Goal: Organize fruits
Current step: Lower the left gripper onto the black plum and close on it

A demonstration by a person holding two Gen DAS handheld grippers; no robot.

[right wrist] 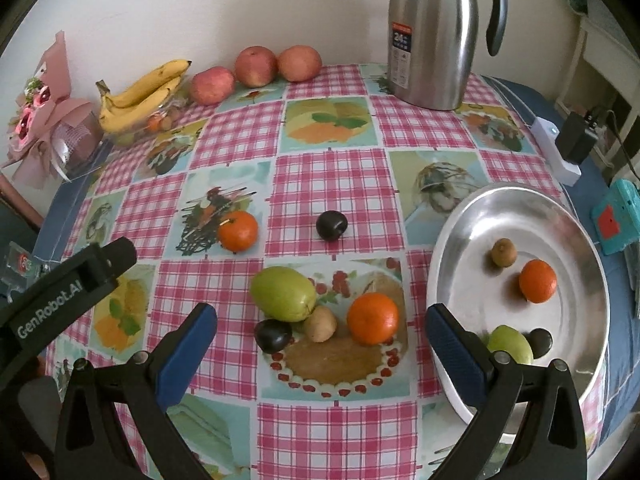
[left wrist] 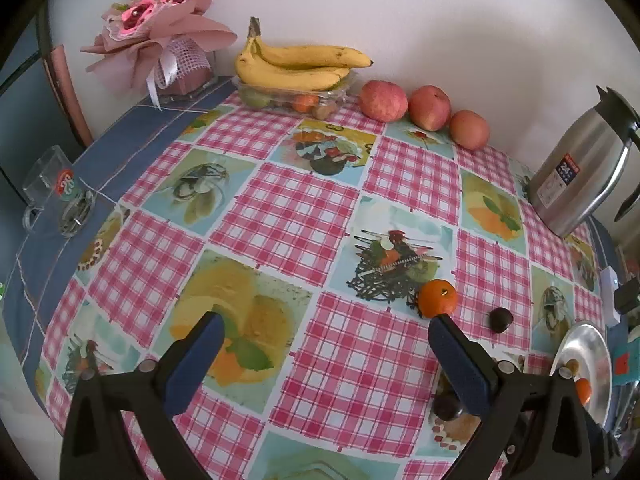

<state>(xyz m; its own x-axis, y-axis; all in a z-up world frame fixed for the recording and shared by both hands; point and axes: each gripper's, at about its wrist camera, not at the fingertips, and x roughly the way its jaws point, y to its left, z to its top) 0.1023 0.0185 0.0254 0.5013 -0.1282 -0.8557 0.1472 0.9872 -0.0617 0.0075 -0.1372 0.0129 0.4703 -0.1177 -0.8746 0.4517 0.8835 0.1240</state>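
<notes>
My right gripper (right wrist: 320,332) is open and empty, hovering over a cluster of loose fruit: a green fruit (right wrist: 283,294), a dark plum (right wrist: 273,335), a small brown kiwi (right wrist: 320,324) and an orange (right wrist: 373,319). Farther off lie another orange (right wrist: 238,231) and a plum (right wrist: 331,226). The metal plate (right wrist: 472,216) at the right holds a kiwi (right wrist: 503,252), an orange (right wrist: 537,281), a green fruit (right wrist: 510,344) and a dark plum (right wrist: 541,343). My left gripper (left wrist: 326,338) is open and empty above the tablecloth, with an orange (left wrist: 437,298) by its right fingertip.
Bananas (right wrist: 138,94) lie on a clear fruit box, with three apples (right wrist: 256,66) along the wall. A steel thermos jug (right wrist: 434,36) stands at the back right. A bouquet (right wrist: 44,120) is at the left, a glass mug (left wrist: 56,194) on the left edge, a power strip (right wrist: 560,152) on the right.
</notes>
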